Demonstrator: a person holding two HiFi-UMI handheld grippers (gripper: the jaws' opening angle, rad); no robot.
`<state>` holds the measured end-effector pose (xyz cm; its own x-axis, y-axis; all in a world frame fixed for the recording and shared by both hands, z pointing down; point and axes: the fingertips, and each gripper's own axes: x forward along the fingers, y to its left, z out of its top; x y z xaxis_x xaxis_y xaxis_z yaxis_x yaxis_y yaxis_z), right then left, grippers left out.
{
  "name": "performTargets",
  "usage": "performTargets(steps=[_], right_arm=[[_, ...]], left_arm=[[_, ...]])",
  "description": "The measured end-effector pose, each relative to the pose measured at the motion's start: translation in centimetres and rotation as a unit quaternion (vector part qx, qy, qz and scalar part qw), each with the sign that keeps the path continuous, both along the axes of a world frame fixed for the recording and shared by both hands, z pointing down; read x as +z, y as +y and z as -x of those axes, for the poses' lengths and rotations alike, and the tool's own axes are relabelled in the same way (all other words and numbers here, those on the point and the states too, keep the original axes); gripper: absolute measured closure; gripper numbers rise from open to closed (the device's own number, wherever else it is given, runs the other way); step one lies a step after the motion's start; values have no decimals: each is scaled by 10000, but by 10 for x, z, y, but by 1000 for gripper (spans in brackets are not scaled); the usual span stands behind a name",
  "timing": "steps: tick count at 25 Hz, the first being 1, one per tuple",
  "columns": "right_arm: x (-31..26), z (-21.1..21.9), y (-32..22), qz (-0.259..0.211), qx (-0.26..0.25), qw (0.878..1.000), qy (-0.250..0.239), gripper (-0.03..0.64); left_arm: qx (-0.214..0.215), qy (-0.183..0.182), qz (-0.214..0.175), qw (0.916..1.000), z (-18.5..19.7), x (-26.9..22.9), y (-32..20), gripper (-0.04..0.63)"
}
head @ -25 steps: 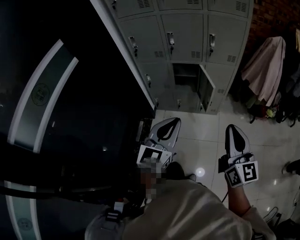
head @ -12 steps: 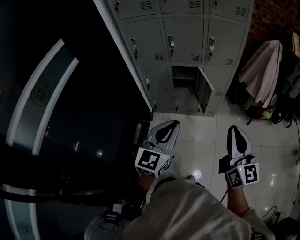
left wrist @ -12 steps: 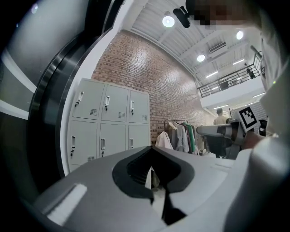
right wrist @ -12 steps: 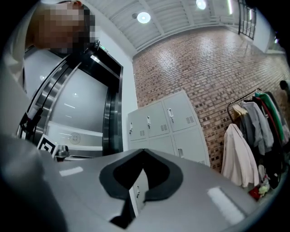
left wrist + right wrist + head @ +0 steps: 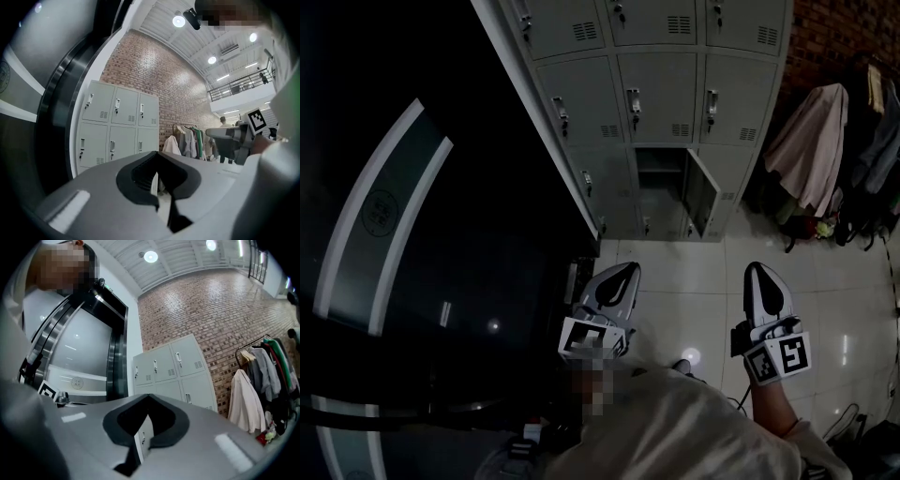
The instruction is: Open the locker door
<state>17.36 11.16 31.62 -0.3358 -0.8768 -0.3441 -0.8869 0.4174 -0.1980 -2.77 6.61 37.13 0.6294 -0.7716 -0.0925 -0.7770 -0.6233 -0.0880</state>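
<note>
Pale glossy tiled floor [image 5: 694, 281], grey locker bank [image 5: 661, 84] standing on it, clothes rack [image 5: 825, 141] just beside the lockers

Grippers: two were counted, the left gripper [image 5: 623, 274] and the right gripper [image 5: 761, 274].
Locker columns: three were seen on the locker unit [image 5: 661, 94].
Open locker door [image 5: 701, 192]: one was found.
Pale garment [image 5: 811, 141]: one was noted.

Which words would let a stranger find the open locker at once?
Find the grey locker bank by the brick wall. In its middle column, low down, one locker shows a dark inside, its door swung out to the right; all its neighbours are closed.
</note>
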Motion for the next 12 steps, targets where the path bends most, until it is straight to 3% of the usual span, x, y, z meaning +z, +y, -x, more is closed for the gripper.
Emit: performTargets(steps=[4, 12], right_arm=[[-3, 6, 0, -56, 11, 9997, -219, 617], [-2, 20, 5, -196, 125, 9997, 50, 617]], left_arm=[[149, 26, -57, 9999, -3, 0, -3, 531], [233, 37, -136, 9996, 6, -4, 3, 531]])
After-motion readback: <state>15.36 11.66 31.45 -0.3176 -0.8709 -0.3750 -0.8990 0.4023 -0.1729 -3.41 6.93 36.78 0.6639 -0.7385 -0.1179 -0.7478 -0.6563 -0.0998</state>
